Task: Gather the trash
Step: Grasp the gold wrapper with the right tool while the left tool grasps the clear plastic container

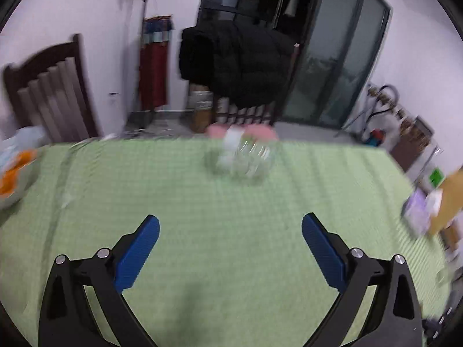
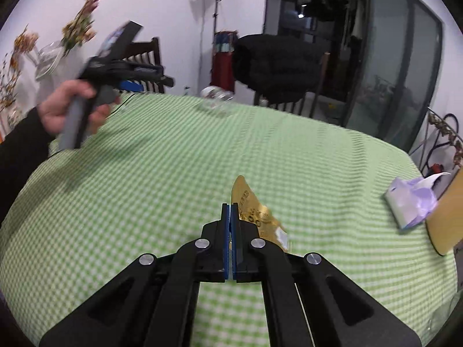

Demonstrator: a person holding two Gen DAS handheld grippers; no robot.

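My left gripper (image 1: 230, 225) is open and empty above the green checked tablecloth (image 1: 231, 196). A clear crushed plastic bottle (image 1: 241, 156) lies ahead of it near the table's far edge; it also shows in the right wrist view (image 2: 217, 97). My right gripper (image 2: 230, 206) is shut on a gold foil wrapper (image 2: 251, 211), which sticks out to the right of the blue pads (image 2: 235, 231). The left gripper (image 2: 127, 72), held in a hand, shows at the upper left of the right wrist view. A white and lilac packet (image 2: 411, 202) lies at the table's right edge.
A tan board (image 2: 445, 217) stands at the right edge beside the packet. A chair with a black jacket (image 1: 237, 63) is behind the table, another wooden chair (image 1: 52, 92) at the far left. An orange and white bag (image 1: 14, 173) lies at the left edge. Flowers in a glass vase (image 2: 49, 55) stand far left.
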